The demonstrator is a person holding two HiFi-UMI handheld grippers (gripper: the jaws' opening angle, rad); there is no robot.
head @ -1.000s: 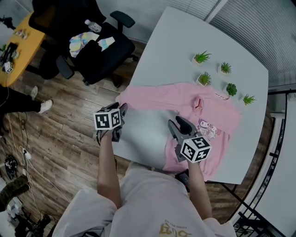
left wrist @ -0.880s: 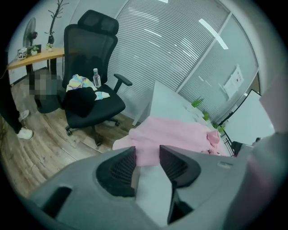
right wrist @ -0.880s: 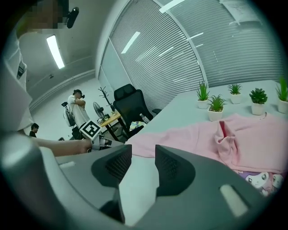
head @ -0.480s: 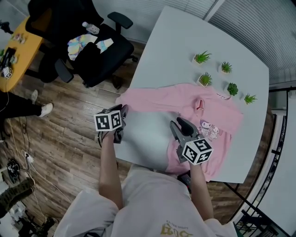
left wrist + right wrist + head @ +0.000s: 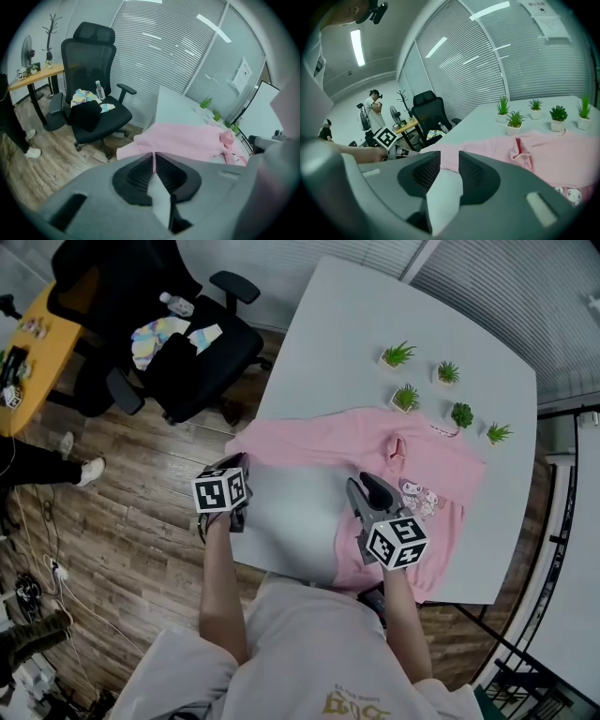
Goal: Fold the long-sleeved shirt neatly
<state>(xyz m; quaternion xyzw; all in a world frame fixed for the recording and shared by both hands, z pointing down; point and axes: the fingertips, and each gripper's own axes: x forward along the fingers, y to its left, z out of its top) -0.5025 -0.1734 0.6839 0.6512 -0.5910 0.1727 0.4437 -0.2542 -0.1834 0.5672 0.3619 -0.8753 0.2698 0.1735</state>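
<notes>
A pink long-sleeved shirt (image 5: 412, 465) lies spread on the white table (image 5: 356, 324), one sleeve stretched left toward the table's edge. My left gripper (image 5: 247, 463) sits at that sleeve's near edge. In the left gripper view its jaws (image 5: 153, 157) are shut, a thin strip of pink sleeve (image 5: 187, 140) pinched between the pads. My right gripper (image 5: 366, 486) hovers over bare table beside the shirt's body. Its jaws (image 5: 450, 157) are closing with nothing between them; the shirt (image 5: 562, 159) lies beyond.
Several small potted plants (image 5: 397, 354) stand on the table behind the shirt. A black office chair (image 5: 178, 362) holding clothes and a bottle stands left of the table, with a yellow desk (image 5: 28, 362) further left. People stand in the background of the right gripper view.
Both hands stay about where they were. The left gripper's fingers look drawn closer together at the sleeve's edge. The whole head view has shifted slightly.
</notes>
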